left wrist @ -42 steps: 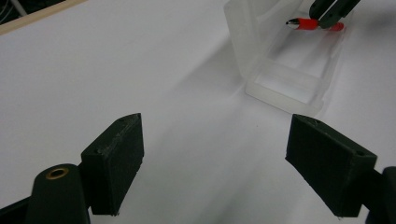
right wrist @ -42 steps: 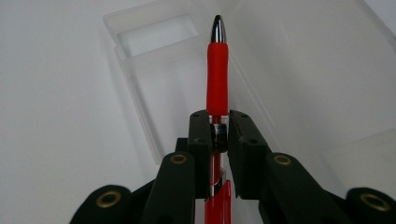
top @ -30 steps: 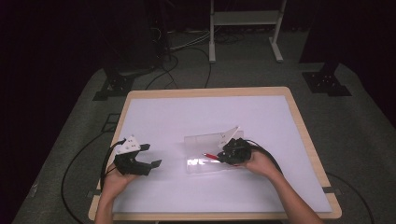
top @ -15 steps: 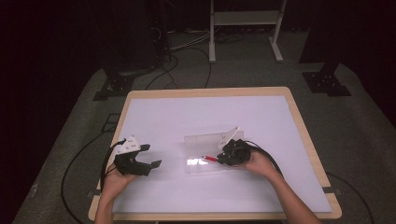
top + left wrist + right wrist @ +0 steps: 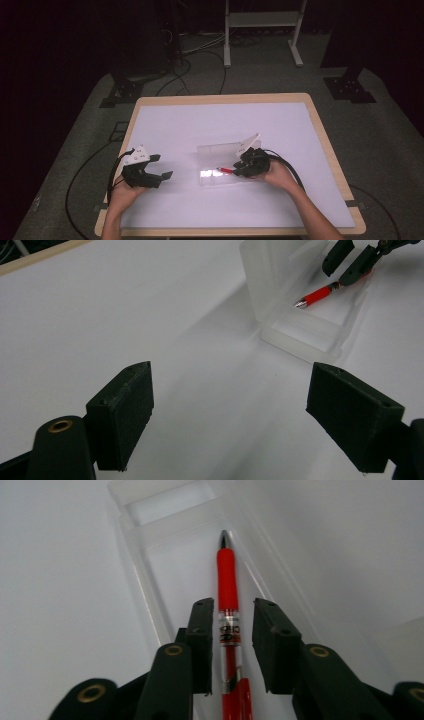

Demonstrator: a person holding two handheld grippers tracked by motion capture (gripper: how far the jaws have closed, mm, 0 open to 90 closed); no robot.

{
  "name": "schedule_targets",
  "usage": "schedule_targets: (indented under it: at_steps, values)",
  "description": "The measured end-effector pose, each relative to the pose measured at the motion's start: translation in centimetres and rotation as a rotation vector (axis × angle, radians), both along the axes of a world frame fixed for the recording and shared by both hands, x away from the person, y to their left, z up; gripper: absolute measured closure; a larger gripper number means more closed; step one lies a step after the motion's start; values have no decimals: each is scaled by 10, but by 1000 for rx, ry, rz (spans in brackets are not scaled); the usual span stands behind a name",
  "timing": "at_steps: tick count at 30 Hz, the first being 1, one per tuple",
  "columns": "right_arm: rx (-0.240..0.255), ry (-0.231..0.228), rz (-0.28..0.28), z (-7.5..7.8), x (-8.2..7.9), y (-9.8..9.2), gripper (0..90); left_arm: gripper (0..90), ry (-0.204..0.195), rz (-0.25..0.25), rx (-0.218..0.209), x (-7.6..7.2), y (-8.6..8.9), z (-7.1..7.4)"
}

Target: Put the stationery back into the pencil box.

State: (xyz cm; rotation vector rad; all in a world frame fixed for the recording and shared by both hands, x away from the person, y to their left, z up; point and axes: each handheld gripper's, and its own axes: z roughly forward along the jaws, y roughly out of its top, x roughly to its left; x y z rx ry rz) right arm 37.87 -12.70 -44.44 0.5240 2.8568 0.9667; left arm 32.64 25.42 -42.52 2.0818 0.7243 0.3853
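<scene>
On the white desk (image 5: 220, 125), a clear plastic case (image 5: 227, 165) with its lid raised lies a little right of centre; everything else is placed relative to it.

Well to the left of the case, the person's left claw (image 5: 162, 167) rests low near the desk's front-left corner. It is spread wide and grasps nothing.

Inside the case's tray lies a red pen (image 5: 227, 585), its silver tip pointing toward the left end of the case.

At the right end of the case, the right claw (image 5: 229, 635) straddles the pen's clear barrel. The jaws stand close on either side with slim gaps showing, so it looks released or barely touching; whether it still pinches the pen, I cannot tell for sure.

Risks, as I judge them: pulling the right claw away at an angle could snag the pen and flick it out, or knock the light case sideways, since nothing steadies it. The raised lid could also be bumped shut.
</scene>
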Motion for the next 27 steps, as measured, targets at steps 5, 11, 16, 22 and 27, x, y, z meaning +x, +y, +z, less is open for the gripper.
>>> schedule_targets:
  at_steps: [5,11,16,22,27]
  values:
    - [38,-9,-28,5,1,-8,625,182,1,1,-4,0,0,0]
    - [71,-16,-72,13,0,-19,588,181,4,-1,0,1,-2,0]
    - [64,-18,-96,13,-3,-27,569,174,6,-4,5,1,-3,-1]
    - [65,-26,-147,13,-5,-45,551,174,11,0,5,1,-1,-3]
    - [78,-36,-161,16,-4,-54,553,174,10,2,2,1,0,-3]
